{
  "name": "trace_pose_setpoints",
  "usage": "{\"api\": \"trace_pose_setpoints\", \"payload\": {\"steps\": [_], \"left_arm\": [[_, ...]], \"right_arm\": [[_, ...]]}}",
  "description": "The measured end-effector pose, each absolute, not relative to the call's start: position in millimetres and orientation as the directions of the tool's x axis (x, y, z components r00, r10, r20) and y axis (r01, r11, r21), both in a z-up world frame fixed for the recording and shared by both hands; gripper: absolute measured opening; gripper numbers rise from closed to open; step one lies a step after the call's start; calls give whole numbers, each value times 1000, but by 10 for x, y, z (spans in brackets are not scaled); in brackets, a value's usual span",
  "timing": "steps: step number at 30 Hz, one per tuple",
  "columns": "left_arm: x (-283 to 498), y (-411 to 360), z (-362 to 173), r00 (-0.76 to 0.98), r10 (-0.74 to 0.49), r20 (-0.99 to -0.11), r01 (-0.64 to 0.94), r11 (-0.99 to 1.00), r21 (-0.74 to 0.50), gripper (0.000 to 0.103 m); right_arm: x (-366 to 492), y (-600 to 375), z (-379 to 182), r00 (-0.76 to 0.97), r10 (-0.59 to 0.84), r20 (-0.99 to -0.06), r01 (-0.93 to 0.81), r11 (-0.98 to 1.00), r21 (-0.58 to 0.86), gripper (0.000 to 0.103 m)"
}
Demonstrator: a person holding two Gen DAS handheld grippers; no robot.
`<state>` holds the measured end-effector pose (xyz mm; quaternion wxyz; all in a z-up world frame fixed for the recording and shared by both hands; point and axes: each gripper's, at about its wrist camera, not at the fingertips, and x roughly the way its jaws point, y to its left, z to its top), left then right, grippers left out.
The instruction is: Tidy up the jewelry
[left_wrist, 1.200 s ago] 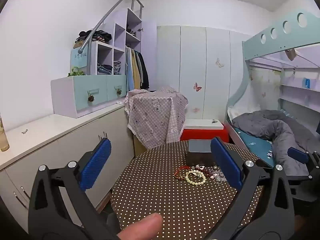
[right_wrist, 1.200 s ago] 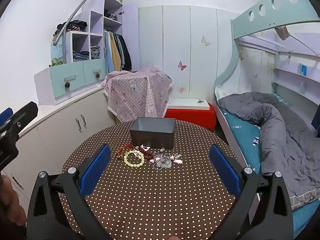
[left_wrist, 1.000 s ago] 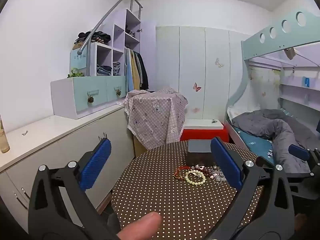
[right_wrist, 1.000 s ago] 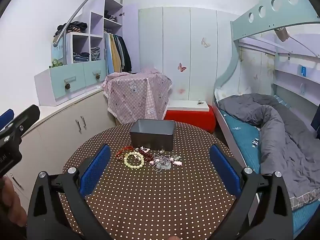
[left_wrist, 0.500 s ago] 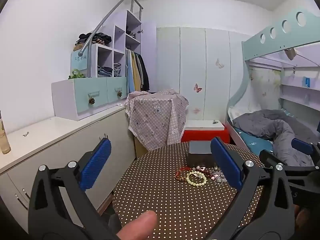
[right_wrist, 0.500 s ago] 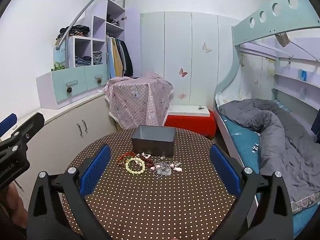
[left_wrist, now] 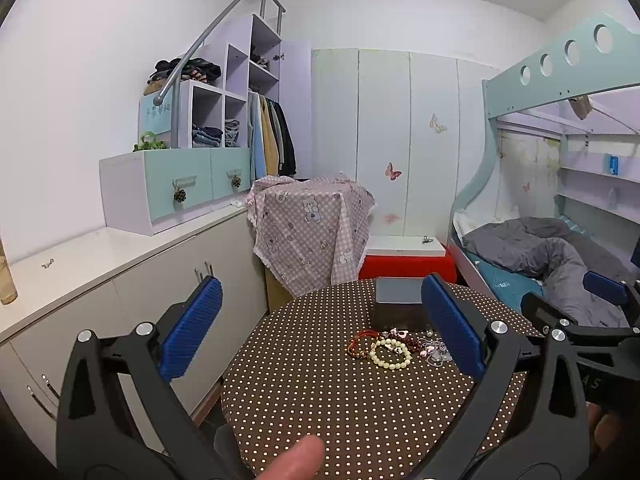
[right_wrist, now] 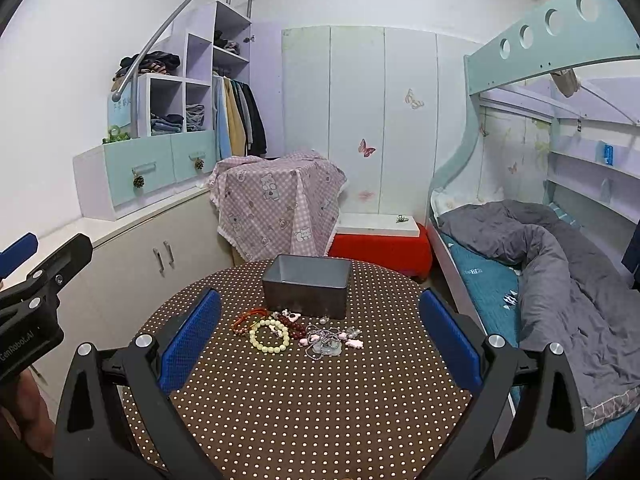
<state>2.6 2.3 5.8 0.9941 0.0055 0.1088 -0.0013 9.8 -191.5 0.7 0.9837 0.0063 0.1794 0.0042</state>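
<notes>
A small pile of jewelry lies on a round table with a brown polka-dot cloth (right_wrist: 320,408): a cream bead bracelet (right_wrist: 269,336), a red bead bracelet (right_wrist: 246,318), a dark red one (right_wrist: 294,326) and a silver chain with pink charms (right_wrist: 328,342). Just behind the pile stands an open grey metal box (right_wrist: 307,286). My right gripper (right_wrist: 320,340) is open, held above the table's near side, short of the jewelry. My left gripper (left_wrist: 320,328) is open too, off the table's left edge, with the cream bracelet (left_wrist: 390,354) ahead on the right.
White cabinets (right_wrist: 160,256) run along the left wall. A pink checked cloth covers a stand (right_wrist: 276,200) behind the table, next to a red box (right_wrist: 380,250). A bunk bed with a grey duvet (right_wrist: 560,264) fills the right side. A fingertip (left_wrist: 296,460) shows below.
Both grippers have drawn back and risen slightly, so the table and jewelry look a little farther off. Both stay open, and the jewelry has not moved.
</notes>
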Motion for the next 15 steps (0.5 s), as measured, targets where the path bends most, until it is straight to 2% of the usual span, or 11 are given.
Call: {"api": "trace_pose_setpoints", "payload": {"steps": [15], "left_arm": [[88, 23, -3, 974, -9, -226, 13, 1000, 19, 98]], "right_arm": [[127, -1925, -13, 939, 14, -345, -13, 1000, 4, 95]]}}
